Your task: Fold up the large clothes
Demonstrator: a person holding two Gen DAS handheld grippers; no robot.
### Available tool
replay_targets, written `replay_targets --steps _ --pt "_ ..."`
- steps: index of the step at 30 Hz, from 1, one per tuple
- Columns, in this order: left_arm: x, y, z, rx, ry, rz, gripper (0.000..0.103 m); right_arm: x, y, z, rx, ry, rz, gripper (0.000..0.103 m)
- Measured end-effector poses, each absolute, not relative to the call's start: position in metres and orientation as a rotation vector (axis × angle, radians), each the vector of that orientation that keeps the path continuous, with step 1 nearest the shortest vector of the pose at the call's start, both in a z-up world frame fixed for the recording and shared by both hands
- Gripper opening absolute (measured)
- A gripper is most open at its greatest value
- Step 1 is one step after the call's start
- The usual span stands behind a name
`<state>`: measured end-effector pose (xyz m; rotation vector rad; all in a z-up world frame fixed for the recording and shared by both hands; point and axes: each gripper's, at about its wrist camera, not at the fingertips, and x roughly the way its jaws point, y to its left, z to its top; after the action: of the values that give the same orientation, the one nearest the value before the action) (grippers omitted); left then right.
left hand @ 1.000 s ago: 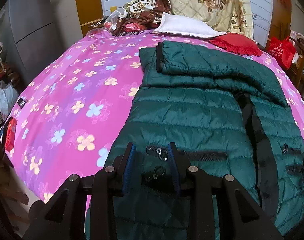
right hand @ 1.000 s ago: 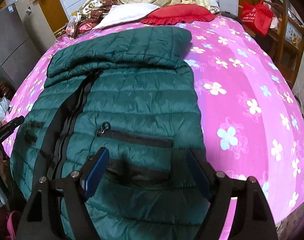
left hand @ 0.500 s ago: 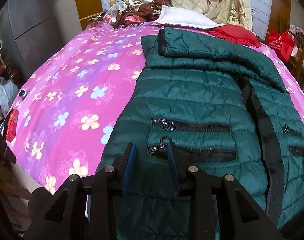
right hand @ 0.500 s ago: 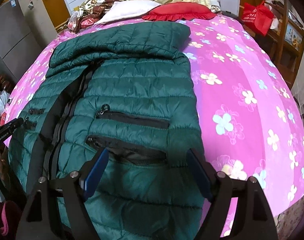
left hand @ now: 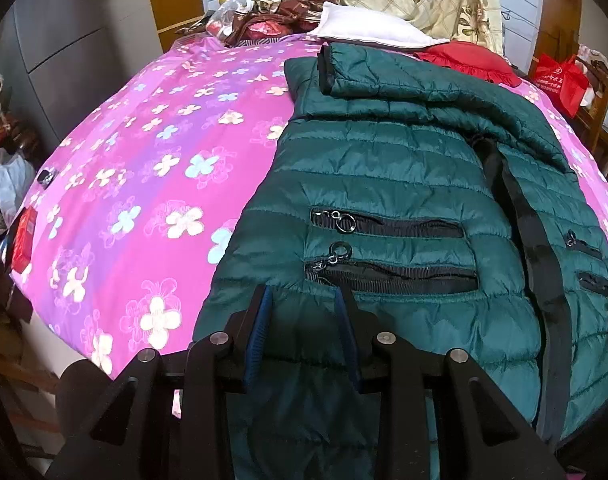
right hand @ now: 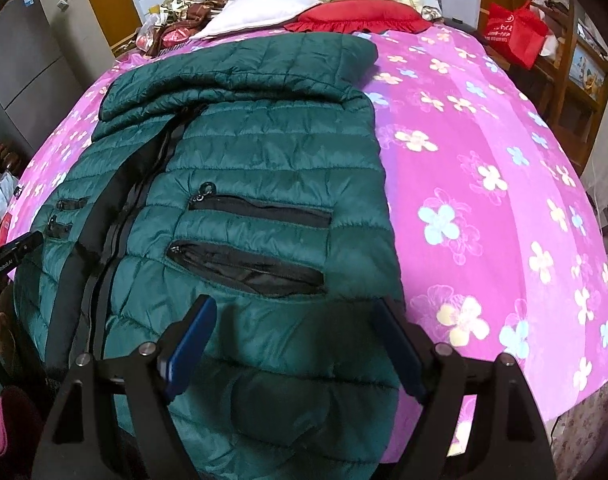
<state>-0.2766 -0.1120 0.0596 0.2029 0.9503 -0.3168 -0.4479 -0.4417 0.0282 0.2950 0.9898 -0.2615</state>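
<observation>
Now the green jacket (left hand: 384, 168) lies flat on the pink bed (left hand: 152, 168), hem hanging over the near edge. Left gripper (left hand: 302, 332) seems clenched on hem fabric; right gripper (right hand: 292, 344) is released wide. Grip both corners evenly before lifting.

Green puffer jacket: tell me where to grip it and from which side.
Grip the green puffer jacket by its thin bottom hem hanging off the near bed edge, one corner per hand, coming from the foot of the bed. The quilted body is too thick to pinch.
</observation>
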Motion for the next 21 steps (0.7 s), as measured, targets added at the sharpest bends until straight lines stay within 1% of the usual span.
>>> replay_targets --steps 14,21 --pt "-0.285 -0.108 0.059 0.204 0.976 -0.34 0.015 -0.463 -0.446 0.022 0.295 1.016 -0.274 0.087" --pt "-0.285 -0.096 0.061 0.183 1.016 -0.367 0.015 -0.471 -0.451 0.017 0.309 1.037 -0.28 0.087"
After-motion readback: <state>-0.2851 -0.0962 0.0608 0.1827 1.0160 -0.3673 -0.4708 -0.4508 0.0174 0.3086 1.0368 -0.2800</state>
